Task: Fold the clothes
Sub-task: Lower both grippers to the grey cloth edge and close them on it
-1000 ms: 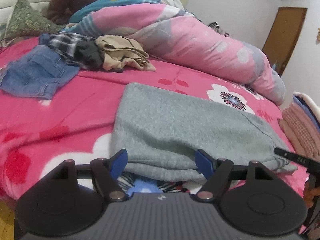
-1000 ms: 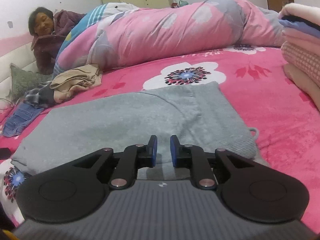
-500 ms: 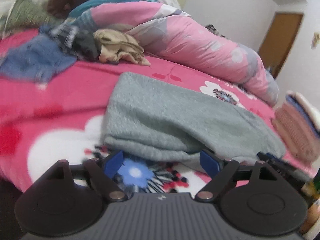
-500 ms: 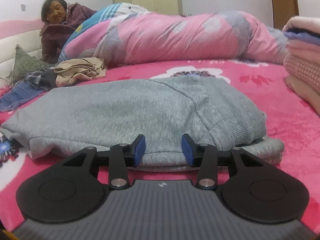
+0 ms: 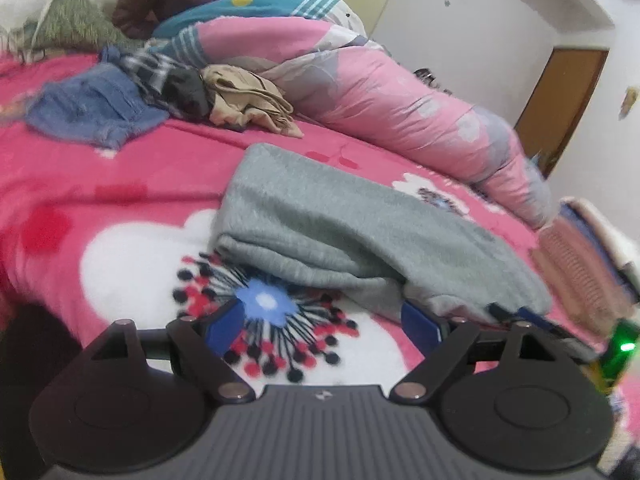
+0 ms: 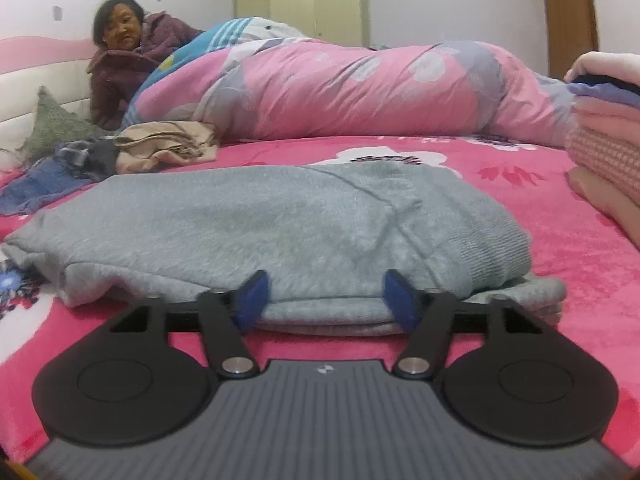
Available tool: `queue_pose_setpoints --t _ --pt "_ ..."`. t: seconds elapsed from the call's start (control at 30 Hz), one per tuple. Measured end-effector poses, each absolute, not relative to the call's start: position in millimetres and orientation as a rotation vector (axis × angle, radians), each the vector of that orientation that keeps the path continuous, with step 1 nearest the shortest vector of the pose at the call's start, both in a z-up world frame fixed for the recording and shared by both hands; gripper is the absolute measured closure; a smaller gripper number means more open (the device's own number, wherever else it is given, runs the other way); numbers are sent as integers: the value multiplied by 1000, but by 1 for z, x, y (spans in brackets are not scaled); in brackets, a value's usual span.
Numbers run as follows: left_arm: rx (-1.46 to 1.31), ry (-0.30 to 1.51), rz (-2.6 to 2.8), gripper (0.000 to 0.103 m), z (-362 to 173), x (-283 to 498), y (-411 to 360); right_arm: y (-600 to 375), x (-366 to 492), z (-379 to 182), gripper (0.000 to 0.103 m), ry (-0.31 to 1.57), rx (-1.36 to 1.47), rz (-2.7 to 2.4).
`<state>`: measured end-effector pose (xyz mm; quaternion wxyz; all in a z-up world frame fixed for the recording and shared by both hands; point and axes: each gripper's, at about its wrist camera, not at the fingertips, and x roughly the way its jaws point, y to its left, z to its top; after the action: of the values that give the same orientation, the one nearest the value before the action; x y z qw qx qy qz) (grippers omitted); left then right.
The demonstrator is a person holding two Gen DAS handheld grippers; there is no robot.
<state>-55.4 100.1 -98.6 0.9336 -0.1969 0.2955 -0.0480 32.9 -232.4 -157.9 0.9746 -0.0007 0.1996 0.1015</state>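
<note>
A folded grey sweatshirt [image 5: 340, 220] [image 6: 260, 228] lies flat on the pink flowered bed cover [image 5: 120, 208]. My left gripper [image 5: 322, 320] hovers low over the cover just short of the sweatshirt's near corner. Its jaws are opening, with only the blue flower print between them, and its right fingertip [image 5: 420, 324] is close to the grey hem. My right gripper [image 6: 326, 300] sits low at the sweatshirt's front edge with its jaws opening wide. The grey fold lies between the blue pads [image 6: 252, 300], and they do not press on it.
Unfolded clothes are heaped at the back left: denim [image 5: 92, 108], dark plaid, beige [image 5: 248, 100]. A rolled pink quilt [image 5: 380, 92] runs along the far side. Folded clothes are stacked at the right [image 6: 608, 152]. A person [image 6: 132, 60] sits at the headboard. The bed's edge drops off at the lower left [image 5: 24, 320].
My right gripper's jaws went from nearly shut to wide and dropped down to the sweatshirt's front edge. My left gripper drew back off the grey cloth, which now lies beyond its fingers.
</note>
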Motion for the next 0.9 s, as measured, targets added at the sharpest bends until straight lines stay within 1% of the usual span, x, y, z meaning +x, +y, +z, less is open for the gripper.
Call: queue_pose_setpoints --t 0.03,0.1,0.37,0.43,0.53,0.7,0.8,0.9 --pt "-398 596 -93 15 -96 -58 101 -229 33 -158 13 407 -20 200" --pt "-387 579 -83 15 -90 -63 102 -224 34 -158 9 416 -54 190" --pt "-310 549 -57 1 -82 -75 94 -227 26 -158 4 400 -34 207" --pt "-260 544 -54 0 -82 -76 89 -232 23 -158 3 392 -9 220" --pt "-193 529 -52 0 -81 -75 84 -243 17 -155 3 378 53 245" --pt "-166 462 -6 0 -79 -62 94 -242 0 -136 7 308 92 297" --pt "-103 429 56 0 -80 -50 95 -218 -6 -119 8 285 57 413" --pt "-34 442 18 0 -84 -35 95 -181 -1 -101 9 287 -9 544"
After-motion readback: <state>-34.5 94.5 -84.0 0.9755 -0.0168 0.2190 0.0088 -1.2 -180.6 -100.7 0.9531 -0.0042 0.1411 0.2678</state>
